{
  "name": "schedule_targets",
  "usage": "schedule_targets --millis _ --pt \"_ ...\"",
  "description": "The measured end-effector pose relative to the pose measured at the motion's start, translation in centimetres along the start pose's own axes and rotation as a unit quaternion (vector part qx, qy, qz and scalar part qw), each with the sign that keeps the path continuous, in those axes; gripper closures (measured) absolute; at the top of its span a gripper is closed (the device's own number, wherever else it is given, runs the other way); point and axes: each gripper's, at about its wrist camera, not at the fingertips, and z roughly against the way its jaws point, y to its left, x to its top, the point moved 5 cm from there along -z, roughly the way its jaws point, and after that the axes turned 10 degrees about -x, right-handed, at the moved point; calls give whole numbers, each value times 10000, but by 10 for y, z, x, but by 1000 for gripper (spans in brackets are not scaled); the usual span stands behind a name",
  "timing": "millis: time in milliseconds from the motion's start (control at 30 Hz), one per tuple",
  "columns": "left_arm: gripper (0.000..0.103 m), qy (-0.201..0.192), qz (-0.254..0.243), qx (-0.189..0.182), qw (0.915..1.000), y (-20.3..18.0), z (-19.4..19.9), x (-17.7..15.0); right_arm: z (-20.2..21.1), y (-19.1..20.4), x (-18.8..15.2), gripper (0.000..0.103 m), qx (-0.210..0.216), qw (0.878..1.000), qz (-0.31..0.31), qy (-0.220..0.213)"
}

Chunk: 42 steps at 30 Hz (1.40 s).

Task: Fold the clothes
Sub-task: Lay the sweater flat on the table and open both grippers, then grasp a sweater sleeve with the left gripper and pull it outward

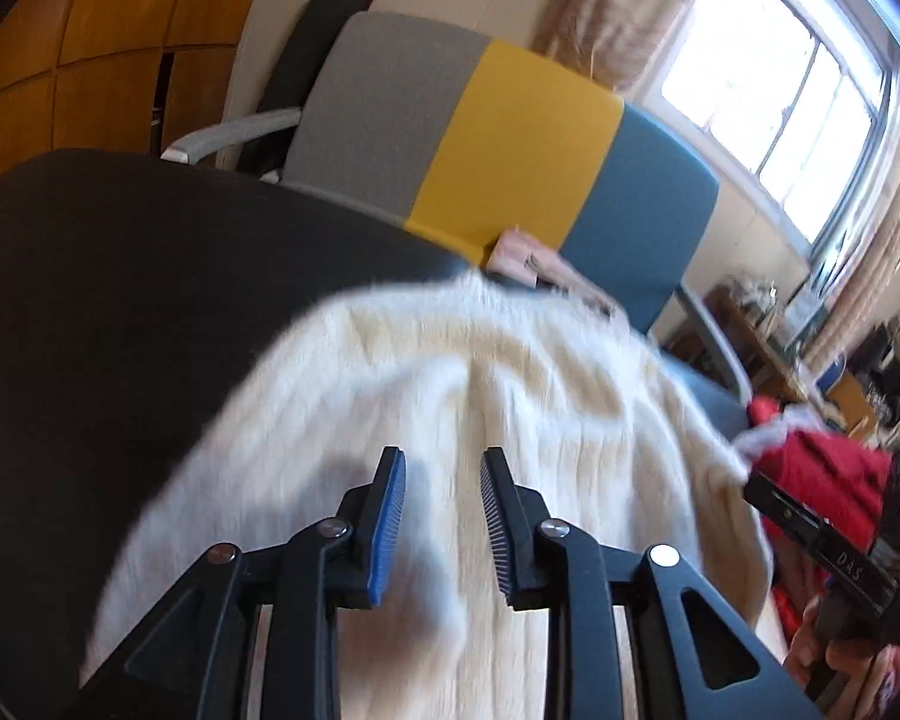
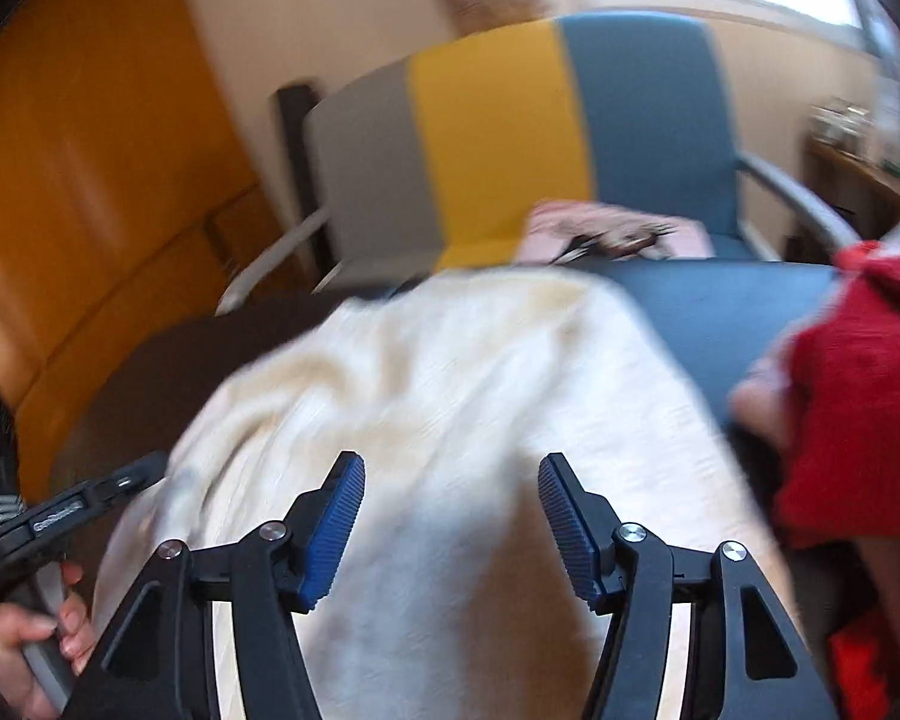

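A cream knit sweater (image 1: 450,420) is spread out over a dark seat surface (image 1: 120,300), with some rumples toward the far end – it's seen right below both sets of tongs. The left gripper (image 1: 443,480) is held over the near part of the knit with its jaws parted a little, and nothing is caught between the blue ribbed pads (image 1: 390,516); only cloth lying underneath is seen through the gap. The right gripper (image 2: 452,495) is shown with its jaws spread noticeably wider, also with nothing pinched, the sweater (image 2: 450,420) just lying beneath. Whether either set of tips is actually brushing the fabric can't be told, since both views are smeared by motion blur.

A red garment (image 2: 858,408) is bunched at the right edge of the sweater, just beside it. A pinkish folded piece (image 1: 522,258) is seen at the far end of the seat – probably more clothing, though it's too blurry to be sure. Behind everything a backrest in grey, yellow and blue panels (image 1: 510,138) is stood upright, with a bright window (image 1: 768,90) off to the right.

The left hand (image 2: 30,642) is glimpsed wrapped around its handle in the right wrist view, and the right hand (image 1: 834,654) likewise in the left wrist view
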Motion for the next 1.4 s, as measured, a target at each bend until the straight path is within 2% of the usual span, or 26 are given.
schedule_targets --millis 67,133,233,333,433,533,600,633,733,767,933,1100,1200,1400 --pt "77 109 46 49 9999 2 -13 -18 -11 19 -7 53 -34 9990 437 69" --pt "77 166 19 123 9998 4 -24 -31 -21 33 -16 53 -241 9958 879 109" --pt "77 56 -338 249 9991 1 -39 -41 -36 35 -36 53 -742 9880 1300 372" --pt "72 100 -913 540 9943 -13 -57 -44 -39 18 -45 53 -928 9878 1121 557" --pt "70 229 -1464 936 9845 -25 -78 -41 -38 -3 -46 50 -1111 9876 912 628" --pt "66 394 -1680 1096 9789 -30 -100 -36 -39 -15 -45 48 -1056 9899 692 650" --pt "61 458 -1794 1152 9759 -35 -113 -35 -39 -8 -43 48 -1164 9870 881 680" --pt "61 467 -1844 1198 9744 -37 -116 -36 -32 0 -38 55 -1153 9866 1013 546" --pt "60 464 -1825 1171 9751 -36 -125 -35 -13 26 -27 57 -960 9879 1208 154" --pt "60 457 -1797 1125 9762 -35 -127 -35 -16 34 -24 57 -883 9886 1212 144" --pt "60 440 -1726 1050 9784 -36 -124 -34 -46 44 -30 57 -846 9903 972 523" --pt "59 408 -1547 857 9834 -27 -105 -30 -55 27 -35 57 -1230 9849 1026 651" --pt "59 388 -1409 707 9867 -19 -94 -27 -54 23 -37 57 -1215 9868 891 598" --pt "56 478 -1682 968 9798 -27 -103 -22 -53 34 -41 52 -1572 9799 1156 421"
